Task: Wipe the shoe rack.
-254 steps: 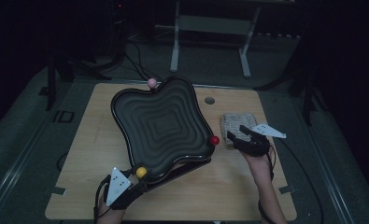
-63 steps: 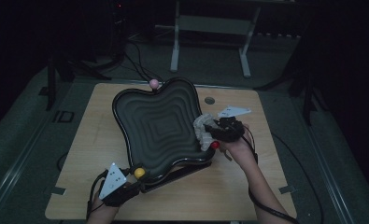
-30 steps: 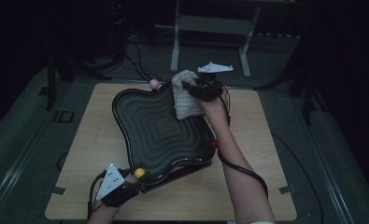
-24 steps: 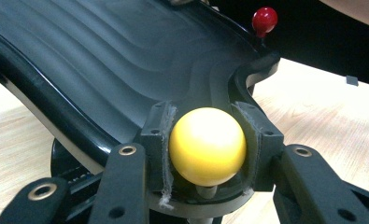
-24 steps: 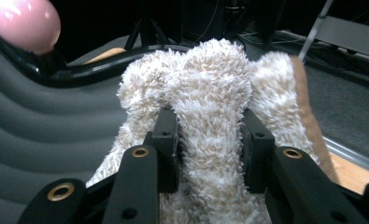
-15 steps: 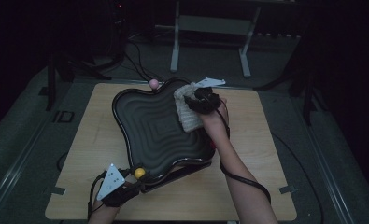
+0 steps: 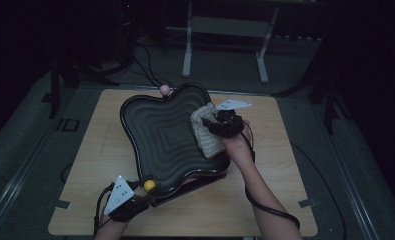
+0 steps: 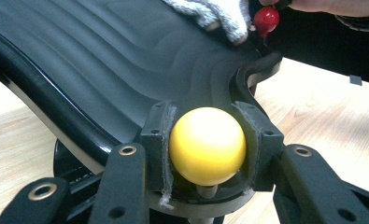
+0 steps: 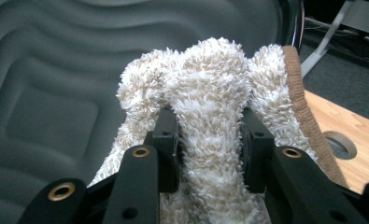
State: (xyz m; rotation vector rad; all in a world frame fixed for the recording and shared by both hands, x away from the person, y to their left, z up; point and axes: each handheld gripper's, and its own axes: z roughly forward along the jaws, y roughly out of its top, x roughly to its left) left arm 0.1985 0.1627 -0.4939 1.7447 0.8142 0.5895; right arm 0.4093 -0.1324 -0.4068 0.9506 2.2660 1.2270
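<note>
A fold of the fluffy cream-white cloth with a brown hem [image 9: 210, 126] is pinched firmly between the jaws of the right gripper [image 9: 209, 140], and the cloth is pressed on the right inner side of the black wavy-ribbed tray [image 7: 160, 135] — the wiping step is judged to be in hand. The yellow ball knob [image 8: 207, 145] at the near corner of the tray is clamped by the left gripper [image 8: 208, 147], so the tray is held steady on the light wooden table [image 7: 100, 150]. Next, the cloth should probably be drawn across the ribs with even pressure — the red ball knob [image 8: 266, 19], just beside it, must be avoided.
</note>
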